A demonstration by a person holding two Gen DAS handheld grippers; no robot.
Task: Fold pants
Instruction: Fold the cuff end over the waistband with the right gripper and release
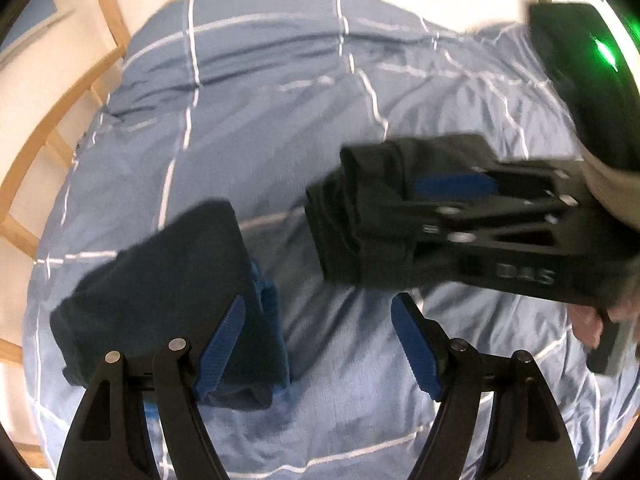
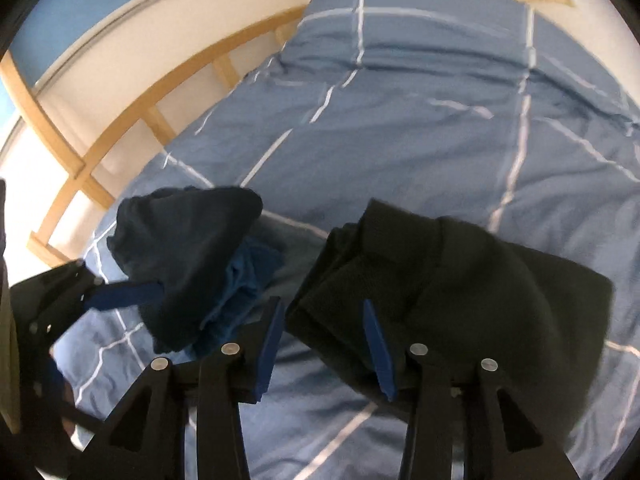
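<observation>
Lying just ahead of the spread right claw [image 2: 324,348], black pants [image 2: 460,292] sit nearest; left claw [image 1: 312,348] spread too.

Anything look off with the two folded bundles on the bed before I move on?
One thing: the navy bundle on the left has a lighter blue layer bunched out of its lower right edge, so it looks untidy. The black bundle looks compact. Both lie on the blue checked duvet. The frames are blurred, so finer creases cannot be judged.
</observation>
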